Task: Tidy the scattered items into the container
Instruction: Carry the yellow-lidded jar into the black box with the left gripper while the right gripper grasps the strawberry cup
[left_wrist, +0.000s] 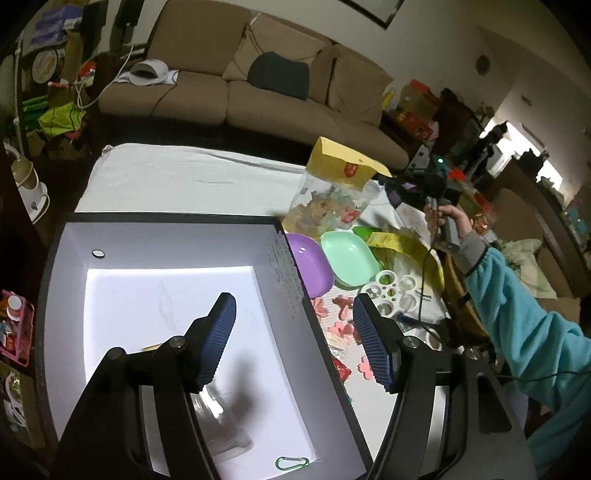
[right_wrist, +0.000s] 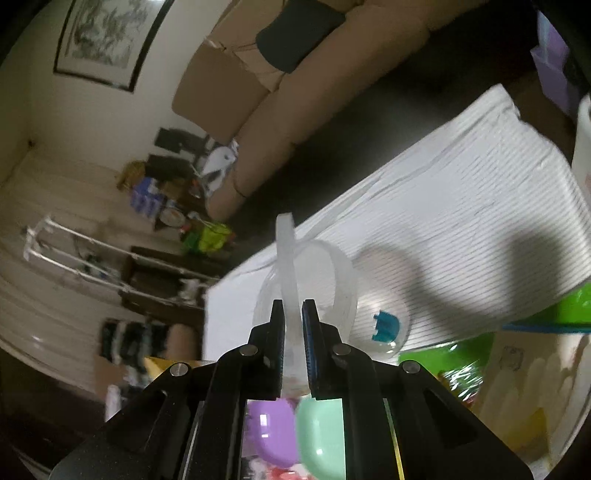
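Observation:
My left gripper (left_wrist: 293, 338) is open and empty above the right wall of a black box with a white inside (left_wrist: 66, 258). In the box lie a green carabiner (left_wrist: 291, 462) and a clear plastic item (left_wrist: 225, 428). My right gripper (right_wrist: 293, 317) is shut on the handle of a clear plastic jar (right_wrist: 332, 280), held above the table. The jar (left_wrist: 332, 199) also shows in the left wrist view, lifted and filled with small items. A purple dish (left_wrist: 308, 264), a mint dish (left_wrist: 349, 260) and pink flower pieces (left_wrist: 341, 325) lie right of the box.
A white cloth (left_wrist: 192, 177) covers the table. A white palette tray (left_wrist: 395, 291), yellow packaging (left_wrist: 406, 243) and a yellow envelope (left_wrist: 343, 162) lie at the right. A brown sofa (left_wrist: 258, 85) stands behind the table. Clutter fills the room's sides.

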